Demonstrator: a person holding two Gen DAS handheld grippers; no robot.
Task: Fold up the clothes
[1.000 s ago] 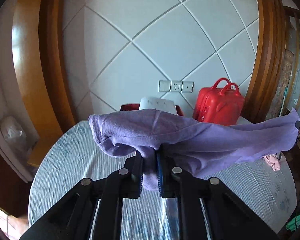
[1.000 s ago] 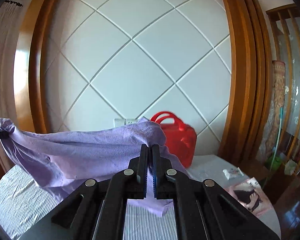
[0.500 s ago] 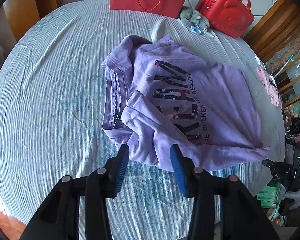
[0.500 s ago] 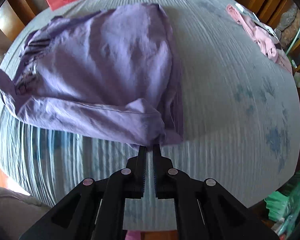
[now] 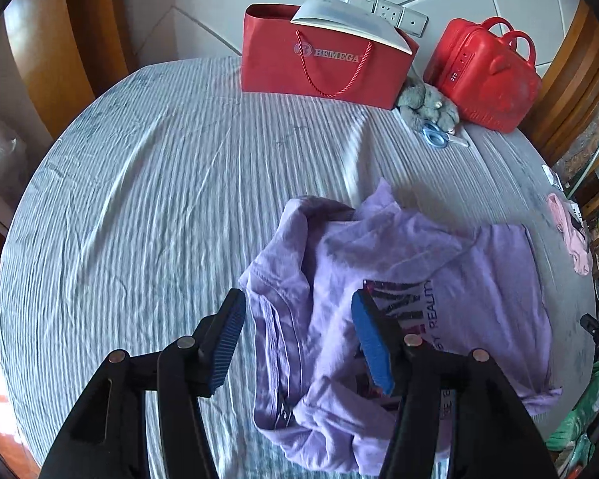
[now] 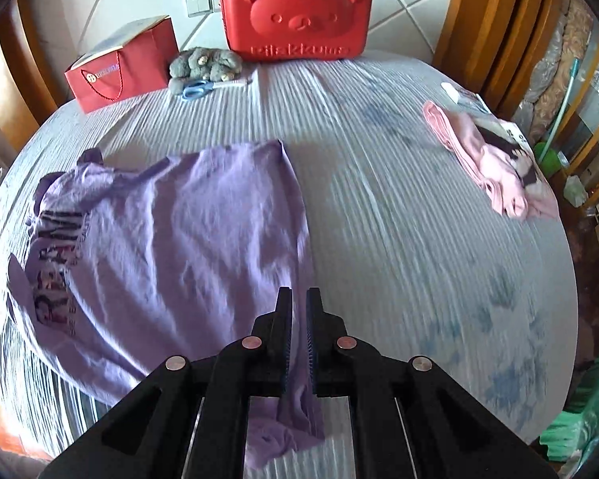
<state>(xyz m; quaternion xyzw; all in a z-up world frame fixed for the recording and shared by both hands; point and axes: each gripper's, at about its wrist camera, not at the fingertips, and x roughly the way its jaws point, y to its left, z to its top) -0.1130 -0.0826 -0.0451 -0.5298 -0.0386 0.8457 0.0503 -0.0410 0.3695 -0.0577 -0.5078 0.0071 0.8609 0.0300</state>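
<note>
A purple T-shirt (image 5: pixel 419 271) with a dark printed slogan lies crumpled on the round table's striped cloth (image 5: pixel 159 199). My left gripper (image 5: pixel 299 331) is open and empty, its blue-padded fingers standing over the shirt's collar end. In the right wrist view the shirt (image 6: pixel 171 247) lies spread, print side up. My right gripper (image 6: pixel 298 319) has its jaws nearly closed, with the shirt's hem corner passing between and under them.
A red paper bag (image 5: pixel 319 60), a red bear-faced case (image 6: pixel 295 12), a grey plush toy (image 6: pixel 203 66) and blue scissors (image 6: pixel 197 88) stand at the table's far side. A pink garment (image 6: pixel 487 159) lies at the right edge.
The shirt was held up between both grippers, then laid on the table. My left gripper let go and opened wider, moving over the collar. The right gripper stayed closed at the hem.
</note>
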